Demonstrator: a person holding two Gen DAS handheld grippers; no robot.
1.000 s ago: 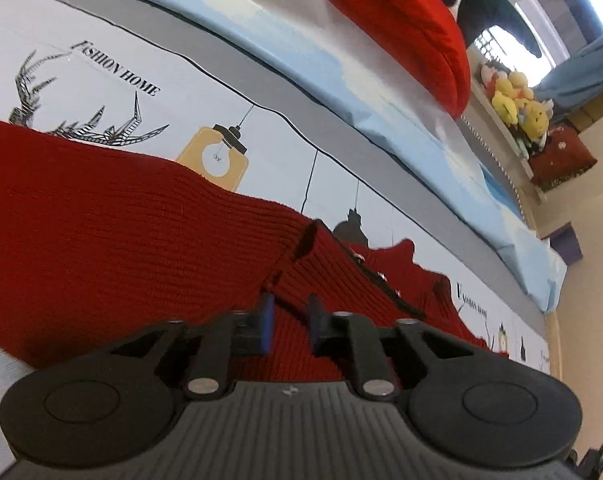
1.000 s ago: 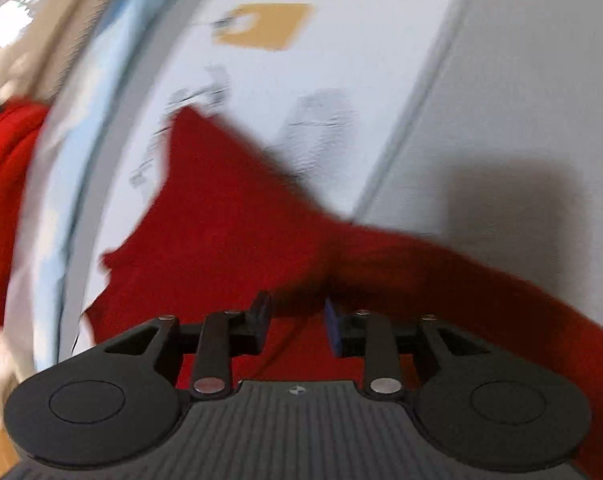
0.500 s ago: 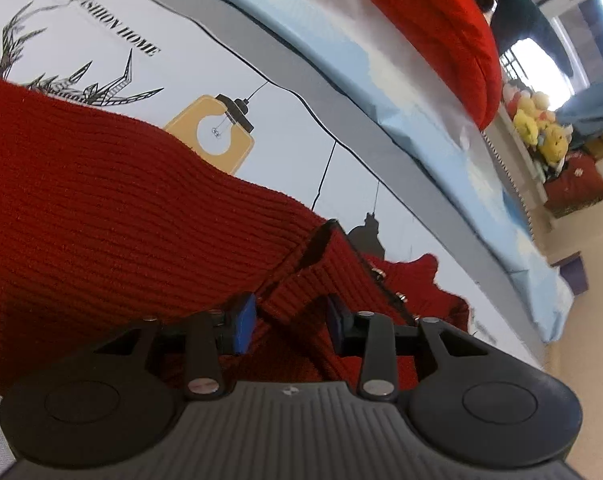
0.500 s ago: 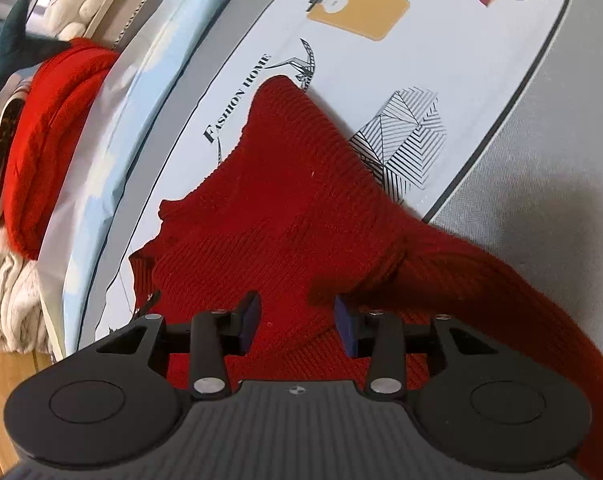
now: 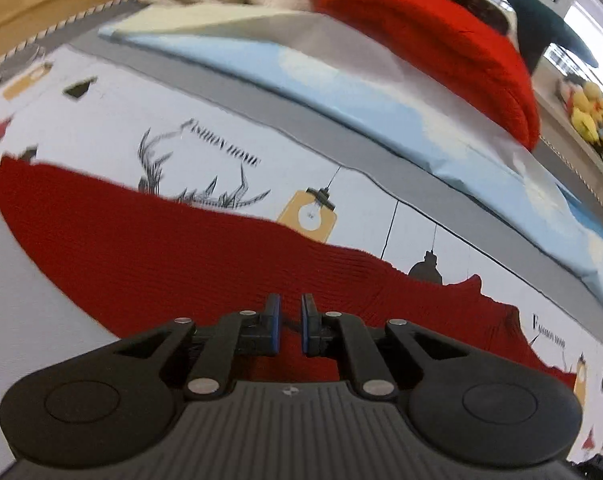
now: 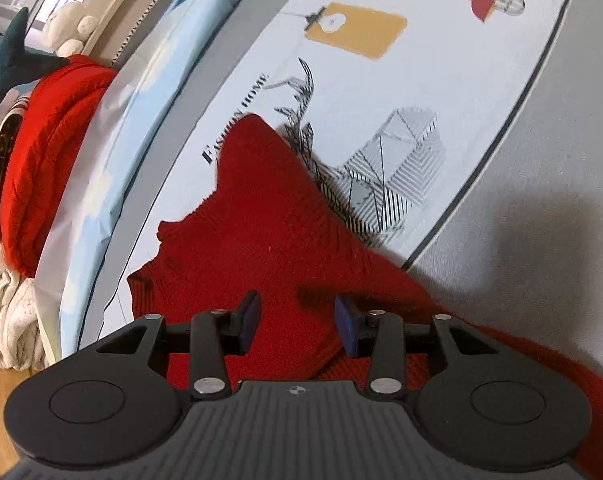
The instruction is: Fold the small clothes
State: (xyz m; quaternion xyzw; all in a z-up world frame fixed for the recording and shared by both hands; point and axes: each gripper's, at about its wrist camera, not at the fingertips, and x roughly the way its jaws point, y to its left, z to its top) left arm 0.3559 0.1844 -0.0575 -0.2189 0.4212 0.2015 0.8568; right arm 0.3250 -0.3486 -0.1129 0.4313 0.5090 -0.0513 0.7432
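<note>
the left gripper [image 5: 289, 326] has lifted off the red sweater [image 5: 181, 256] lying on the printed bedsheet [image 5: 341, 184], its jaws closing narrow on nothing, while the right gripper [image 6: 297, 326] hovers half open over it, so the fold there appears released.
</note>
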